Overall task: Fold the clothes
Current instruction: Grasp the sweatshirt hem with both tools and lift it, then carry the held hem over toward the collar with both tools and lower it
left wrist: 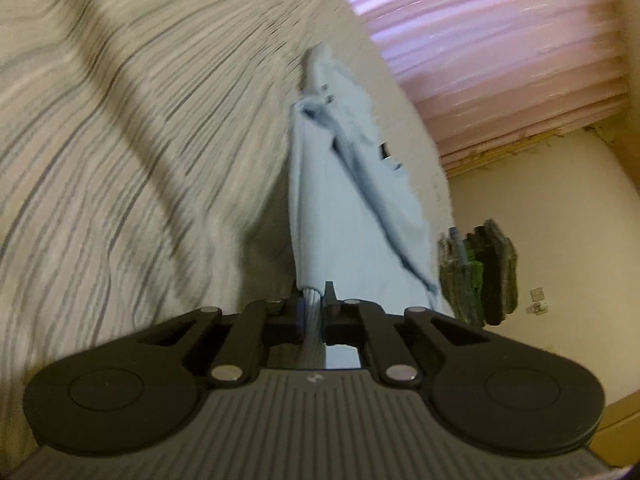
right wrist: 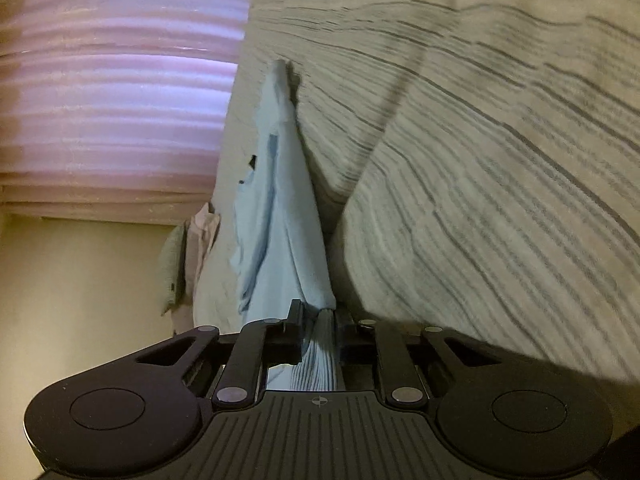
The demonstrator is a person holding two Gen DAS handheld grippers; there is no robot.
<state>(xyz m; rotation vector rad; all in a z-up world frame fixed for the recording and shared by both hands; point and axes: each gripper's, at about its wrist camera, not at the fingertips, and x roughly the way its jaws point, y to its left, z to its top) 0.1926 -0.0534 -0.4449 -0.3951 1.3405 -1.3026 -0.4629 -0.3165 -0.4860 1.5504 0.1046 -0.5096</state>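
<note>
1. A cream bedspread with thin grey stripes (left wrist: 120, 140) covered the bed and filled much of both views, rumpled into broad folds and blurred.
2. Pleated pink curtains (left wrist: 500, 48) hung beyond the bed's edge, glowing with light from behind.
3. A plain pale-yellow wall (left wrist: 552, 216) met the curtains.
4. A small white wall socket (left wrist: 537, 295) sat on that wall.

My left fingers (left wrist: 314, 300) and right fingers (right wrist: 318, 316) each pinch the garment (left wrist: 352, 200), which stretches ahead of me over the striped bedsheet (left wrist: 120, 140). A curtain (left wrist: 500, 60) hangs beyond the bed.
</note>
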